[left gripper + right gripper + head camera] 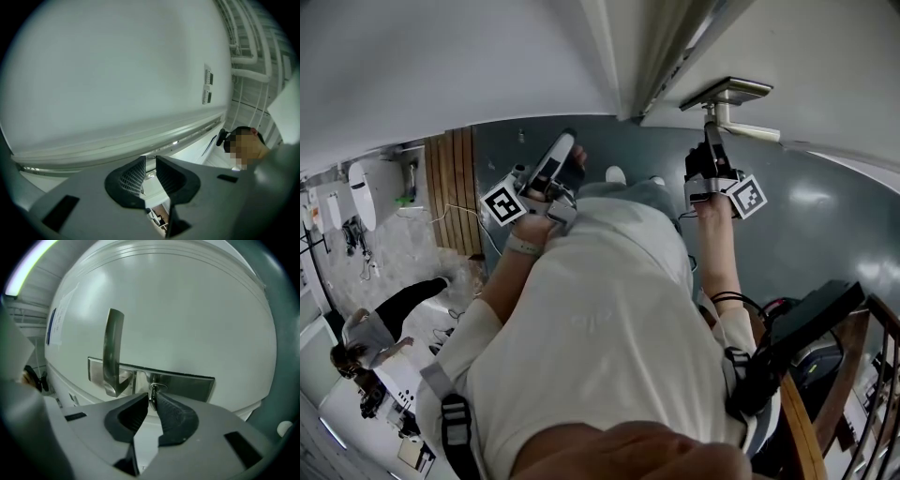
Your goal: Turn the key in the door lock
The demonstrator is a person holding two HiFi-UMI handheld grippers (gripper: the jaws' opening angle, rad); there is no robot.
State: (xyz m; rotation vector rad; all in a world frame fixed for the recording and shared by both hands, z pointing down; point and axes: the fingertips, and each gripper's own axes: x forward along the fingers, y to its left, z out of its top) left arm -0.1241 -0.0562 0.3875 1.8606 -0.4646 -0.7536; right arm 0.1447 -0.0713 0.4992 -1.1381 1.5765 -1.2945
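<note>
- Right gripper view: my right gripper [153, 399] has its jaws pinched tight on the key [153, 390]. The key sits in the lock plate [183, 383], just beside the door handle [113, 350].
- My left gripper [151, 165] faces the white wall [117, 70], jaws a narrow gap apart, nothing between them.

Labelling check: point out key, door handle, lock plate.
key [153, 393], right gripper view, exposed metal
door handle [114, 343], right gripper view, mid lever
lock plate [187, 383], right gripper view, bare right half
</note>
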